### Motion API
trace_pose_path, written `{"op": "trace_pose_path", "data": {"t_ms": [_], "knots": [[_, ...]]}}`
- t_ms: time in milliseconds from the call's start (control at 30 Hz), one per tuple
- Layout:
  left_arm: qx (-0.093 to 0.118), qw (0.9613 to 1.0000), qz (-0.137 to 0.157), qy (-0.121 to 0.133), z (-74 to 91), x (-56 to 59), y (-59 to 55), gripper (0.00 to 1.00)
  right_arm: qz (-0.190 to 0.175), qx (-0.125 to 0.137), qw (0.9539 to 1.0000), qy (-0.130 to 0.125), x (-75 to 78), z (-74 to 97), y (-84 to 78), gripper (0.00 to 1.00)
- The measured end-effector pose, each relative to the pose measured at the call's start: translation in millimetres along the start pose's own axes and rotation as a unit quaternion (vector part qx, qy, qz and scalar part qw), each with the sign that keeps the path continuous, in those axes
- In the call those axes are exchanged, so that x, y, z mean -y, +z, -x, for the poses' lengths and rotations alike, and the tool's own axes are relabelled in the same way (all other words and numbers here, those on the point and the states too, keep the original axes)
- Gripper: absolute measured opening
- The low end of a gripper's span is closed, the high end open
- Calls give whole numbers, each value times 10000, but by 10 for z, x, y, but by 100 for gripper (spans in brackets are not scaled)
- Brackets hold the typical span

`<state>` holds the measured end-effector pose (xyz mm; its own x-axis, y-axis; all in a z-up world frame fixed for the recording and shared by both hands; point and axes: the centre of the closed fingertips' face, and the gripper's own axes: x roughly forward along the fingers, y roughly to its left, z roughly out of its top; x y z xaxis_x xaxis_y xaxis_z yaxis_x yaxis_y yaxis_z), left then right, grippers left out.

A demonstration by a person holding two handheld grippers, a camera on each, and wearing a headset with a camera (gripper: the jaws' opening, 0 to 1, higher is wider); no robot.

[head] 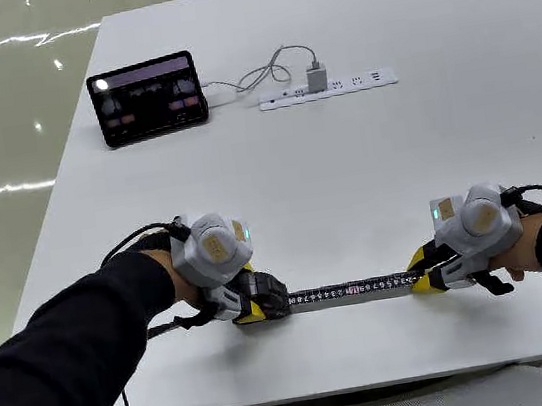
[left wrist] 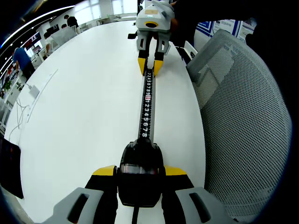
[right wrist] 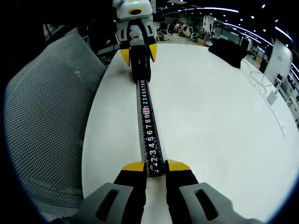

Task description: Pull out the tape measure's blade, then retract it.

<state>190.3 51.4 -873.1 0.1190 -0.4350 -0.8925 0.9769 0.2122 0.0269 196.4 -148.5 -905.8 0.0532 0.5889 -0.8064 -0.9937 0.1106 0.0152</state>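
Note:
A black and yellow tape measure case rests on the white table near its front edge. My left gripper is shut on the case, its yellow-tipped jaws pressing both sides. The blade runs right from the case, lying flat with printed numbers up. My right gripper is shut on the blade's free end. In the left gripper view the blade stretches away to the right gripper. From the right gripper view it leads to the case in the left gripper.
A tablet with a lit screen stands at the back left of the table. A white power strip with a charger and cable lies behind the middle. A grey mesh chair back is just beyond the table's near edge.

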Motion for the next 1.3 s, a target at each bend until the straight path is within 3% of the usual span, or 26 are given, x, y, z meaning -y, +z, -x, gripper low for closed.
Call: {"op": "trace_pose_path", "data": {"t_ms": [1300], "knots": [[40,10000,48,-18,-7,-3,4,32,-162,-68,9998,-11,-4,213,-195,10]]}}
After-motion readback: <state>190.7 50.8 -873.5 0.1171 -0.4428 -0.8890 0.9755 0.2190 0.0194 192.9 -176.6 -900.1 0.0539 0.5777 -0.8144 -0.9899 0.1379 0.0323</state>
